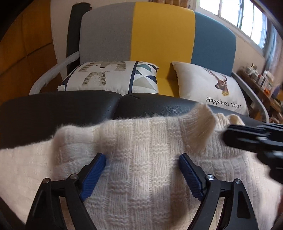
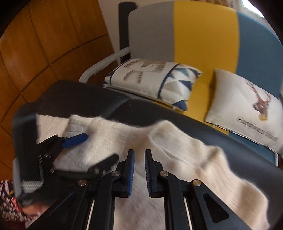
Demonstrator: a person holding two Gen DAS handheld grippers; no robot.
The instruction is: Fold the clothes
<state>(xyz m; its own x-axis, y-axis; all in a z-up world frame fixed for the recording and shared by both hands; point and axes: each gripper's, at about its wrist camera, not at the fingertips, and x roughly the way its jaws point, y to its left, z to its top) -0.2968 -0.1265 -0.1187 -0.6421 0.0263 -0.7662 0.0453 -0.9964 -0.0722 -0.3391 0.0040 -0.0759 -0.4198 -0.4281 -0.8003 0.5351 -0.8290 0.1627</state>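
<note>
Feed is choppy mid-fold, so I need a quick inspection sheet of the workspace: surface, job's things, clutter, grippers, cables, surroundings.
Surface: black padded table, seam down the middle.
Job's things: cream knit sweater spread out, far edge rumpled.
Clutter: nothing seen on the table.
Grippers: left gripper open, fingers resting on the sweater; right gripper nearly shut, a narrow gap, nothing between the fingers.
Cables: nothing seen.
Surroundings: grey, yellow and blue sofa with cat cushion and deer cushion; window; cluttered shelf.
</note>
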